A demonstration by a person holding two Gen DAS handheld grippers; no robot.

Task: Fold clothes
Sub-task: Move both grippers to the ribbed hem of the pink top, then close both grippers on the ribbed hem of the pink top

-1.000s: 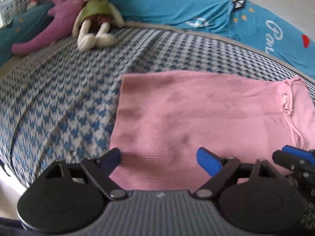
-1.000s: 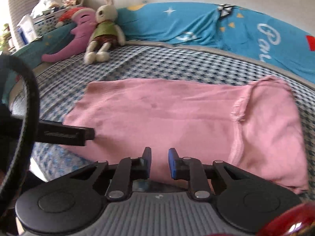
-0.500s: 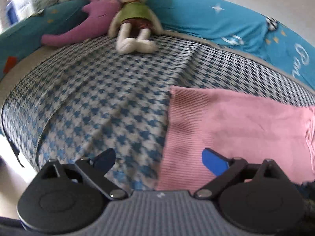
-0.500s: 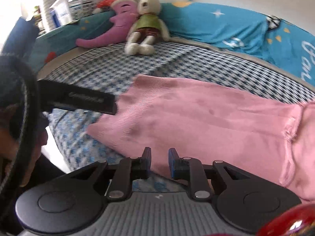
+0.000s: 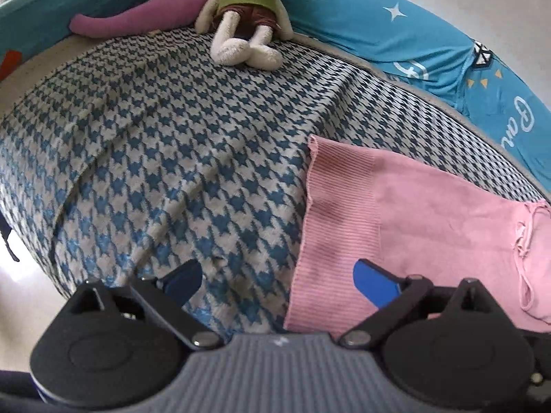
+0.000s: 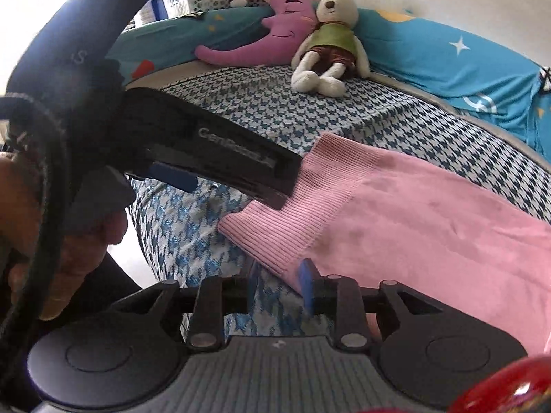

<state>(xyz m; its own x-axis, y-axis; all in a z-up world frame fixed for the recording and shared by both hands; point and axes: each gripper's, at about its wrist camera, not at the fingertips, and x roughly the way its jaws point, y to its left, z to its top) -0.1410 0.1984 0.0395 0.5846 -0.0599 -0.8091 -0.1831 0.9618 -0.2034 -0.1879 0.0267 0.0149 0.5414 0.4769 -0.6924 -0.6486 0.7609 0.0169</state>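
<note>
With both the left tongs [image 5: 275,278] and right tongs [image 6: 279,284] spread at the pink knit garment's [image 5: 430,227] ribbed hem on the bed [image 5: 172,158], pinch both near corners squarely before lifting.

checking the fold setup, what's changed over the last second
Both grippers slid left along the pink garment to its ribbed hem end. The right gripper, nearly shut before, opened and now straddles the near hem corner. The left gripper stayed open, straddling the hem's edge. Nothing is gripped yet. The garment stays flat; the rabbit toy hasn't moved.
</note>
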